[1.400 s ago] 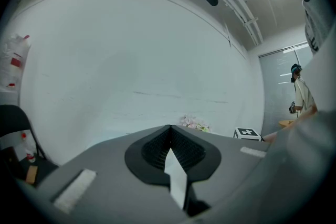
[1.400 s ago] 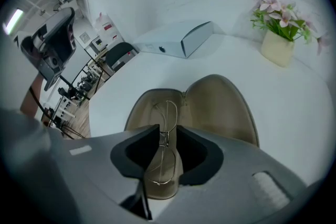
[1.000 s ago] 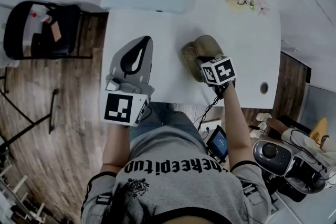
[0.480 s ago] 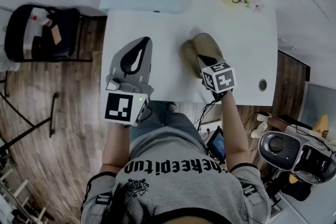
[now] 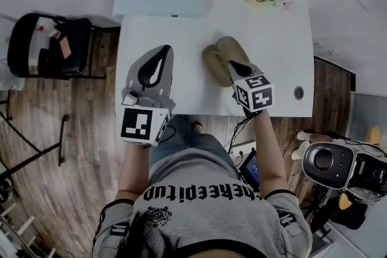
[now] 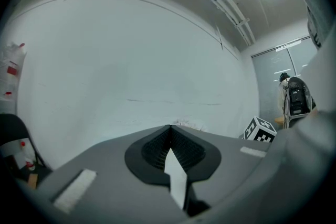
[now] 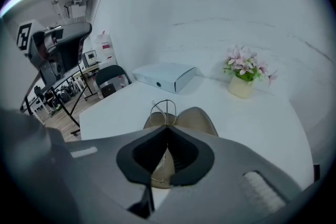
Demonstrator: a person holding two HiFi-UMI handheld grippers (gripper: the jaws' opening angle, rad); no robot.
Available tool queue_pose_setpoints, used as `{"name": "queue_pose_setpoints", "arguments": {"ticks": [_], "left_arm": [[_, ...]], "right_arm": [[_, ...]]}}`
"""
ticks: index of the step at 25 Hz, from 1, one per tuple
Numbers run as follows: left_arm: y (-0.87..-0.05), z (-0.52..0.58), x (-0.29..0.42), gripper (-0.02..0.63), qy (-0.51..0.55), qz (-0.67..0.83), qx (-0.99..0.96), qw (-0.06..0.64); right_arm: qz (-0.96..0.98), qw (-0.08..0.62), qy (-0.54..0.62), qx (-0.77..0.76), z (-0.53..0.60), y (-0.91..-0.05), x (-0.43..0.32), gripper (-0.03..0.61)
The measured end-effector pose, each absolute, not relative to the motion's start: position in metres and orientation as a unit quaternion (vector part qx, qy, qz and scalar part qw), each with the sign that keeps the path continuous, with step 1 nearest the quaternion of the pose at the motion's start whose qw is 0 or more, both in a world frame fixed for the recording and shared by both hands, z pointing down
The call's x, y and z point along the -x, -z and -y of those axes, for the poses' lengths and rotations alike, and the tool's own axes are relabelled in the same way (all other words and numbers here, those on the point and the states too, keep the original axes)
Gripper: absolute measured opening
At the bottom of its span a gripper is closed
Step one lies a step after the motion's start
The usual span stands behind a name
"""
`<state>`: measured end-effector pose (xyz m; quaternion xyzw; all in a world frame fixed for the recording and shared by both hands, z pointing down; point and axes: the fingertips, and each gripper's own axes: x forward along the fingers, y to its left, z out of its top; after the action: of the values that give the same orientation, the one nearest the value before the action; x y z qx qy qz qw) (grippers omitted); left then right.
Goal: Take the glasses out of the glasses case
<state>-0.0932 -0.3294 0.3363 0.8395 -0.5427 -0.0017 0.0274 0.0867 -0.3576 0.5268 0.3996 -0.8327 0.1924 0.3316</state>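
The right gripper [image 7: 167, 131] has its jaws closed on the thin wire frame of the glasses [image 7: 163, 108], and one round rim sticks up just past the jaw tips. Right under and beyond the tips lies the tan case [image 7: 197, 119], open, with its two halves spread on the white table [image 7: 252, 123]. In the head view the case sits near the table's middle, with the right gripper over its near right end. The left gripper [image 6: 169, 131] is over the table's left side, apart from the case. Its jaws are pressed together with nothing between them, and they aim at the far wall [image 6: 131, 60]. At the table's far edge a white box [image 7: 165, 75] lies on the left and a pot of pink flowers [image 7: 244, 68] stands on the right. A black chair [image 5: 48, 39] stands left of the table.
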Motion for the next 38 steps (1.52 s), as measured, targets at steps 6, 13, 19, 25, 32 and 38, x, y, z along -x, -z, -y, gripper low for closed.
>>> {"name": "queue_pose_setpoints", "arguments": {"ticks": [6,13,19,25,32,38], "left_arm": [[-0.330,0.316,0.088,0.020,0.003,0.543,-0.840,0.019],[-0.322,0.298,0.083,0.020,0.006,0.544,-0.839,0.008],[-0.316,0.283,0.074,0.020,0.011,0.540,-0.842,-0.003],[-0.309,0.266,0.062,0.020,0.012,0.537,-0.843,-0.010],[-0.301,0.248,0.050,0.020,0.016,0.535,-0.844,-0.020],[-0.297,0.235,0.039,0.020,0.022,0.531,-0.847,-0.029]], "right_arm": [[0.843,0.292,-0.185,-0.413,0.347,-0.502,-0.091,0.006],[0.855,0.245,-0.170,-0.425,0.328,-0.471,-0.093,0.006],[0.861,0.211,-0.158,-0.434,0.309,-0.448,-0.097,0.006],[0.869,0.177,-0.148,-0.439,0.290,-0.425,-0.103,0.006],[0.876,0.144,-0.132,-0.440,0.268,-0.400,-0.110,0.006],[0.882,0.118,-0.113,-0.443,0.251,-0.378,-0.117,0.006]]}}
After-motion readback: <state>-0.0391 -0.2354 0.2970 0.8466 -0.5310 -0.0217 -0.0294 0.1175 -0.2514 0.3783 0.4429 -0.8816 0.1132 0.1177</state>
